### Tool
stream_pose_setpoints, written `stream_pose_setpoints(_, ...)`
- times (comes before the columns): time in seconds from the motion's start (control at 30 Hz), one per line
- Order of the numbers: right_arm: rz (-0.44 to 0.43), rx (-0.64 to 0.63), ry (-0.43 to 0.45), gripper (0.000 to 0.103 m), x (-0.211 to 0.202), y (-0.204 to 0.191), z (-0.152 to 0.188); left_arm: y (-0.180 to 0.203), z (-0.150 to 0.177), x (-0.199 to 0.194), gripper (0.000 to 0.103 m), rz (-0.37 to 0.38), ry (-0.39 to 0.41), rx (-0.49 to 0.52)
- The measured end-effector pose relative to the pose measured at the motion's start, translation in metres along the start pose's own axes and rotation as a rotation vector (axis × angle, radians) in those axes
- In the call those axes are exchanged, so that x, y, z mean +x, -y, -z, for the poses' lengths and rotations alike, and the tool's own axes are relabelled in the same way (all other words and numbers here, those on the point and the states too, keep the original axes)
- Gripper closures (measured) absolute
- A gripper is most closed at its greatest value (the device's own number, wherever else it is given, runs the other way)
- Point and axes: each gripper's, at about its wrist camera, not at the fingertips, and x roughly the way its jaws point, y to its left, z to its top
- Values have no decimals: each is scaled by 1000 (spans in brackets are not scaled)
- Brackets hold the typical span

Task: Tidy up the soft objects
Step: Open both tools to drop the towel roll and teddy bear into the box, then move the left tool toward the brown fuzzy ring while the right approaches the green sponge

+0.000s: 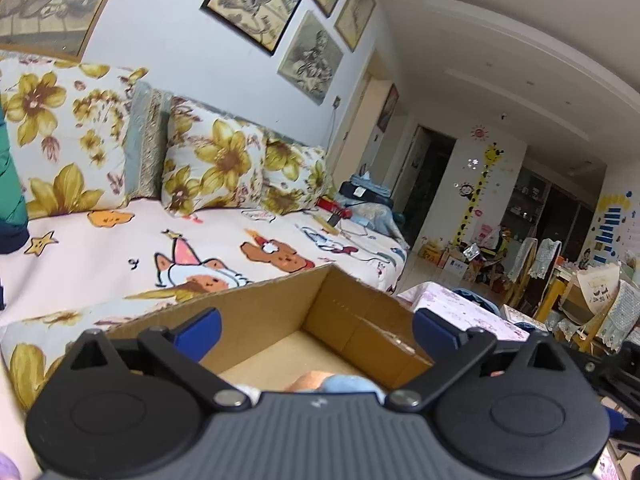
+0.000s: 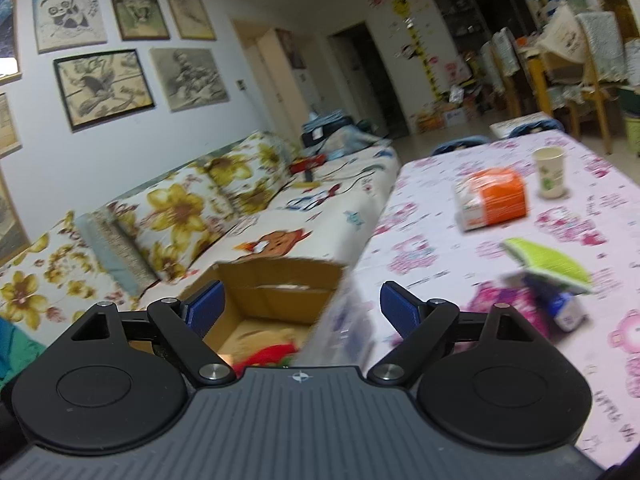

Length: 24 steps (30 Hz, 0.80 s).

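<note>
An open cardboard box [image 1: 352,320] stands on the sofa by the table edge; it also shows in the right wrist view [image 2: 280,292]. My left gripper [image 1: 316,332] is open and empty above the box, over a soft blue and peach toy [image 1: 332,383] lying inside. My right gripper [image 2: 302,306] is open and empty, over the box's right wall and the table edge. A red and green soft item [image 2: 268,354] lies in the box below it. On the table lie a green cloth [image 2: 548,264] over a small dark item, and an orange pack [image 2: 494,198].
A sofa [image 1: 140,240] with flowered cushions [image 1: 216,168] runs along the wall. The table with a pink-print cloth [image 2: 460,248] holds a paper cup [image 2: 550,174]. Chairs [image 2: 592,60] and clutter stand at the far end of the room.
</note>
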Motion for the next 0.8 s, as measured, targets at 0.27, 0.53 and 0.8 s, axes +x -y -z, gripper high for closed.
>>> stream_pose_setpoints(0.27, 97, 45, 43, 0, -23, 30, 3, 11, 1, -2, 1, 74, -10, 30)
stream_pose_setpoints(0.53, 173, 84, 57, 0, -28, 52, 6, 28, 7, -5, 1, 126, -10, 105)
stream_pose_setpoints(0.8, 210, 109, 72, 0, -30, 63, 8, 43, 14, -7, 1, 167, -11, 149)
